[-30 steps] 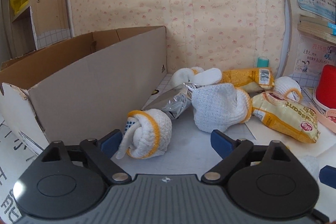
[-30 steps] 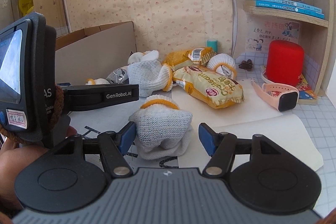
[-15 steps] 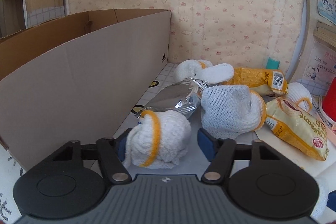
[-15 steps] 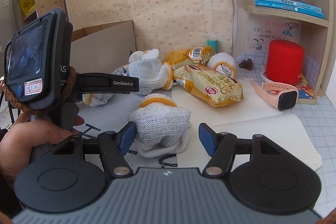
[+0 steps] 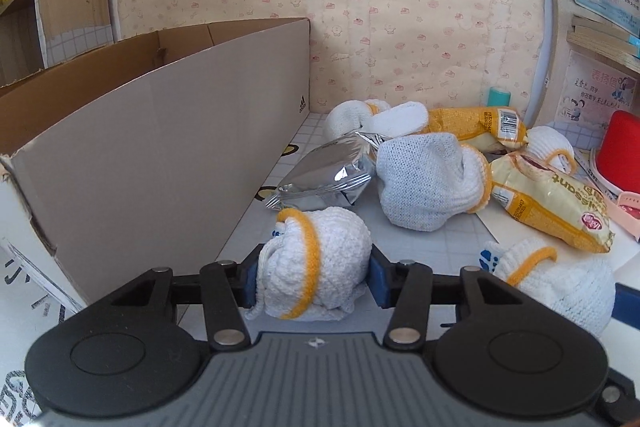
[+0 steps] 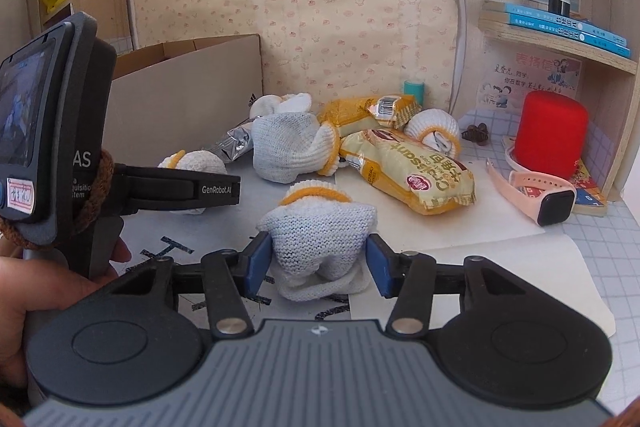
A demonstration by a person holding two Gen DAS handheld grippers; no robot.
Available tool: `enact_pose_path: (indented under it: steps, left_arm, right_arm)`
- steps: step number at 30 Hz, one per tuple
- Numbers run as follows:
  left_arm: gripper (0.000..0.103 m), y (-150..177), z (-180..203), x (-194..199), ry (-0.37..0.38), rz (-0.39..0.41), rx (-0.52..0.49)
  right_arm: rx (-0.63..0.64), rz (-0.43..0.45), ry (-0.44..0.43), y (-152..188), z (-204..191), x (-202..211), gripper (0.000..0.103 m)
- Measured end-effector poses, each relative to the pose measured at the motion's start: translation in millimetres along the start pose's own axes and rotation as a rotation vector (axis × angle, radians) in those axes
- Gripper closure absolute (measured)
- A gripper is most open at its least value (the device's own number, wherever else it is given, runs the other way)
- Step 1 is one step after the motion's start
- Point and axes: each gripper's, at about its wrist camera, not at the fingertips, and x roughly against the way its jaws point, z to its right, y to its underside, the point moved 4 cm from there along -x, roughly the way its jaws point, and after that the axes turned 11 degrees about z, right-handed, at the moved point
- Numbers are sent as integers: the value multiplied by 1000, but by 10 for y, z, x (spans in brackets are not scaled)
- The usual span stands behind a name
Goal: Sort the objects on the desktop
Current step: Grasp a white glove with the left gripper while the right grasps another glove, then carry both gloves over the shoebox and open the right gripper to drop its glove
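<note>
Gloves [image 5: 432, 183]: six; snack packs [image 6: 408, 171]: three

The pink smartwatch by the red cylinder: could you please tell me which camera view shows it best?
The right wrist view shows the pink smartwatch best: its dark screen and both strap ends lie in plain sight in front of the red cylinder. The left wrist view catches only a sliver of pink strap at its right edge.

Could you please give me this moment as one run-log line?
left gripper: closed on rolled glove | right gripper: just closing on balled glove | cardboard box: left
</note>
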Motion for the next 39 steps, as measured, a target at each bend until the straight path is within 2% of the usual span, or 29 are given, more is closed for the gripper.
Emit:
enact_pose_path:
  steps: [1, 2, 3, 5, 8, 10, 11, 15, 27, 39]
  left_arm:
    - [50, 2, -14, 7, -1, 0, -2]
    - [50, -3, -29, 11, 0, -1, 0]
    - [50, -6, -47, 15, -2, -2, 4]
    - [50, -9, -63, 12, -4, -1, 0]
    - [50, -9, -55, 20, -3, 1, -10]
    - [50, -4, -58, 22, 2, 4, -11]
    - [50, -5, -64, 22, 4, 5, -10]
    - [50, 2, -70, 36, 16, 8, -3]
    - [50, -113, -32, 281, 65, 59, 13]
    - [50, -446, -125, 816, 92, 164, 28]
  right_arm:
    - [2, 11, -1, -18, -14, -16, 41]
    - [7, 23, 4, -36, -26, -38, 28]
    - [14, 28, 9, -49, -31, -68, 20]
    - [35, 16, 24, -68, -48, -133, 19]
    - [58, -15, 2, -48, -86, -248, 19]
    - [52, -48, -26, 4, -97, -352, 30]
    - [57, -62, -14, 21, -96, -381, 43]
    - [31, -48, 24, -1, -73, -320, 55]
    - [29, 41, 87, -241, 21, 52, 55]
    - [46, 131, 106, -570, -89, 413, 55]
